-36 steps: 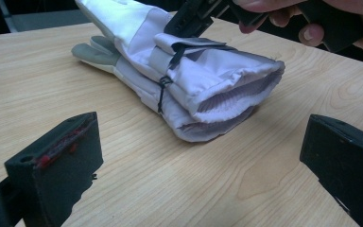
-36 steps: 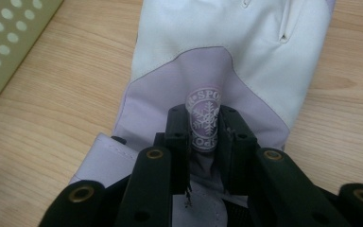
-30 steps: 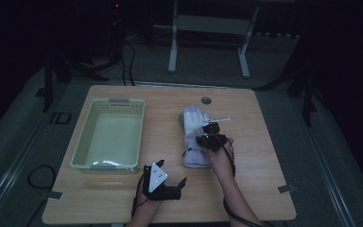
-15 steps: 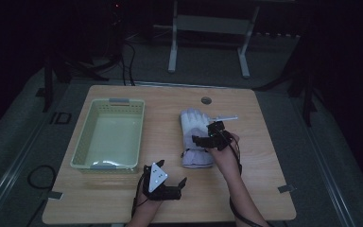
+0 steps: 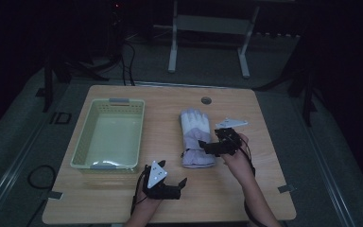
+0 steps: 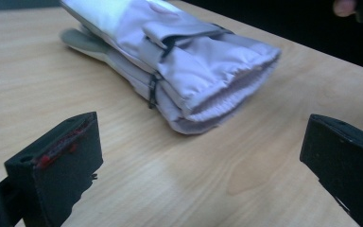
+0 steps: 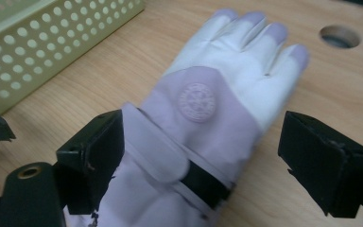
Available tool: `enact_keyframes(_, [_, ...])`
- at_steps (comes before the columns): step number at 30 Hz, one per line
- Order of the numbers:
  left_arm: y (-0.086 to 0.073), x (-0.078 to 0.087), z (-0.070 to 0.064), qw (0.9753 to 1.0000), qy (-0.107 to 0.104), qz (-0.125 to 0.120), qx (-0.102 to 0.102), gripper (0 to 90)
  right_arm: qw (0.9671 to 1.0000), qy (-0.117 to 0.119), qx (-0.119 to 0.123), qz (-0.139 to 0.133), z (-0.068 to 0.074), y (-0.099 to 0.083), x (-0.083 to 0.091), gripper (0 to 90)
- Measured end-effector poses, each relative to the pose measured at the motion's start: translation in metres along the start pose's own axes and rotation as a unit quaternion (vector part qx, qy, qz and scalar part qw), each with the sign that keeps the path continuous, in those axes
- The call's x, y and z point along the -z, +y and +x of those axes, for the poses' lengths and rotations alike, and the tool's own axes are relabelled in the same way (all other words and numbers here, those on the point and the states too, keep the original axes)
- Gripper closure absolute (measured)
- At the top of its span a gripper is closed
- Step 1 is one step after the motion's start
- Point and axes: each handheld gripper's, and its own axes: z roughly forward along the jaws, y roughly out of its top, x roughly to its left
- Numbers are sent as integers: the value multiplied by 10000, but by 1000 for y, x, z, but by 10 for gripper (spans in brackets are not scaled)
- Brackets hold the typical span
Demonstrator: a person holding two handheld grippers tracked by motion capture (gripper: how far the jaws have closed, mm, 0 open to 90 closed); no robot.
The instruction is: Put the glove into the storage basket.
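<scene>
Over glove [image 5: 196, 137] cuff | right gripper [image 5: 208, 147] shifted right, seemingly | jaws wide, empty

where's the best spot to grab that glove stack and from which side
Probably the cuff end of the gloves, from above. There the right gripper already straddles it with jaws open at either side; the stack lies flat, and the strapped cuff looks thick enough to pinch both layers together.

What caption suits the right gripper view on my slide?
Open right gripper poised over the cuff of a lilac-and-white glove beside a basket.
</scene>
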Motion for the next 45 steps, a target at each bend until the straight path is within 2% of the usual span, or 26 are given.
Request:
enact_keyframes(1, [2,0,0,9999,-122,58,47,0,10000,17,50,-18,-2,-2,2,153])
enact_keyframes(2, [5,-1,0,9994,-330,58,100,0,9999,26,114,-2,-5,-4,3,153])
enact_keyframes(3, [7,-1,1,9986,-507,-22,143,0,9999,35,125,40,-7,-6,5,158])
enact_keyframes(4, [10,-3,1,9983,-580,1,105,1,9999,63,82,38,-10,-7,7,159])
enact_keyframes(5, [14,-3,1,9981,-607,125,73,1,10000,66,45,2,-13,-9,9,159])
enact_keyframes(6, [18,-2,-1,9988,-489,53,36,1,10000,20,25,-24,-15,-11,10,155])
enact_keyframes(8, [25,-1,-2,9997,-121,185,-122,9,10000,11,-35,-81,-19,-13,14,139])
enact_keyframes(9, [29,-1,-2,9997,-42,227,-99,24,9999,0,-30,-142,-20,-15,15,129])
enact_keyframes(12, [40,-2,0,9992,-42,394,67,23,9998,27,-26,-202,-22,-17,15,116])
enact_keyframes(13, [42,-3,0,9991,-27,428,71,22,9997,-59,-44,-236,-22,-17,14,116])
enact_keyframes(16, [54,-9,1,9976,98,679,90,22,9995,-86,-48,-289,-24,-15,11,130])
enact_keyframes(18, [63,-14,2,9961,276,830,81,23,9994,-41,-86,-329,-25,-13,9,143])
enact_keyframes(21, [78,-22,4,9951,523,832,-75,24,9994,-183,-66,-302,-30,-7,5,195])
enact_keyframes(24, [89,-31,5,9942,626,870,-36,44,9993,-246,-78,-284,-35,-1,0,228])
enact_keyframes(26, [93,-40,7,9928,685,987,31,62,9994,-221,-74,-247,-37,2,-5,239])
enact_keyframes(28, [92,-48,9,9901,789,1156,77,72,9996,-147,-105,-194,-38,2,-12,239])
enact_keyframes(30, [89,-56,10,9888,769,1253,255,107,9997,-127,-153,-163,-39,0,-18,239])
enact_keyframes(35, [76,-71,13,9843,791,1522,419,143,9995,-121,-303,-37,-42,-8,-33,240])
enact_keyframes(36, [73,-73,13,9836,770,1579,418,143,9995,-104,-312,-10,-43,-10,-36,248])
enact_keyframes(37, [68,-76,14,9819,731,1684,457,144,9994,-165,-309,19,-43,-12,-37,284])
enact_keyframes(38, [65,-78,15,9811,712,1726,499,144,9994,-117,-316,87,-43,-14,-40,321])
enact_keyframes(39, [61,-79,17,9801,688,1742,651,144,9992,-65,-366,134,-44,-15,-42,318])
enact_keyframes(41, [57,-81,20,9790,620,1765,812,143,9987,27,-424,290,-44,-19,-48,325])
enact_keyframes(45, [51,-85,26,9765,478,1869,963,146,9962,203,-668,514,-46,-25,-57,326])
